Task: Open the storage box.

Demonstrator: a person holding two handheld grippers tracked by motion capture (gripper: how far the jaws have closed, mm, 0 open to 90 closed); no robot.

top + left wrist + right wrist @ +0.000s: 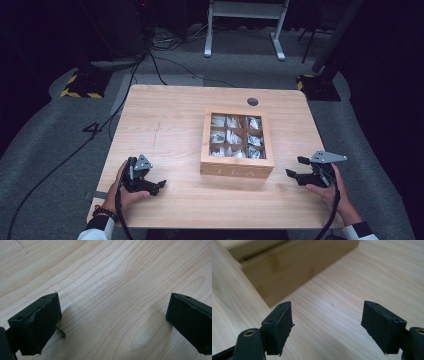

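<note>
Both tongs released, nothing between jaws. Left gripper (161, 186) rests on the table (165, 125), well left of the wooden box (237, 170). Right gripper (295, 167) sits just right of it, jaws aimed at its side. We'd bring both in level, square to opposite walls, before closing.

White packets (233, 136) in the wooden box (237, 169) too small to identify; box blurred and edge-cropped in the right gripper view.

Black grippers (159, 187) (296, 167) — tan wooden box (237, 171), pale-grained table (165, 125)
</note>
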